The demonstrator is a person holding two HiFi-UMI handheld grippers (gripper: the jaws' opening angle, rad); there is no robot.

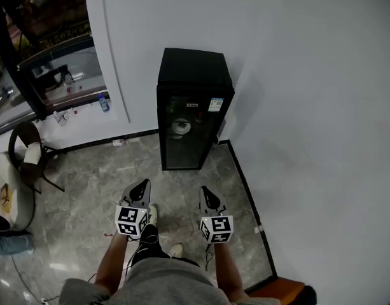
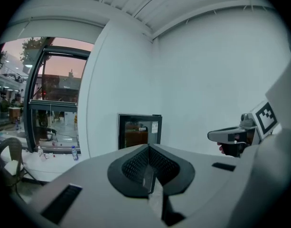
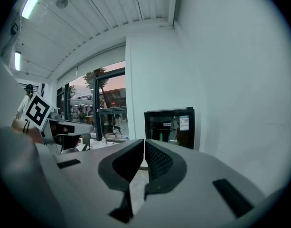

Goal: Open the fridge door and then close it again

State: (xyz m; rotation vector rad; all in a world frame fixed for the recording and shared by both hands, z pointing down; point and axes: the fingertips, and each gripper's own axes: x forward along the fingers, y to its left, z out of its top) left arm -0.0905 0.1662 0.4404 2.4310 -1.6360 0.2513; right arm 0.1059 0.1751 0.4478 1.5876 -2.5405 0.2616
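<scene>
- White walls back the fridge (image 1: 193, 75), which stands upright on the floor with its glass door (image 1: 185, 132) shut.
- It lies straight ahead, well apart from the 2 grippers.
- The right gripper (image 1: 206, 190) faces it more squarely than the left gripper (image 1: 144, 184).
- Both pairs of jaws are closed and empty.

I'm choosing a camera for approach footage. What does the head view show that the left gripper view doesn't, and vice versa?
Head view only: the top of the fridge and the person's shoes. Left gripper view only: the ceiling and dusk sky through the window. Both: the fridge's shut door and the right tongs.
</scene>
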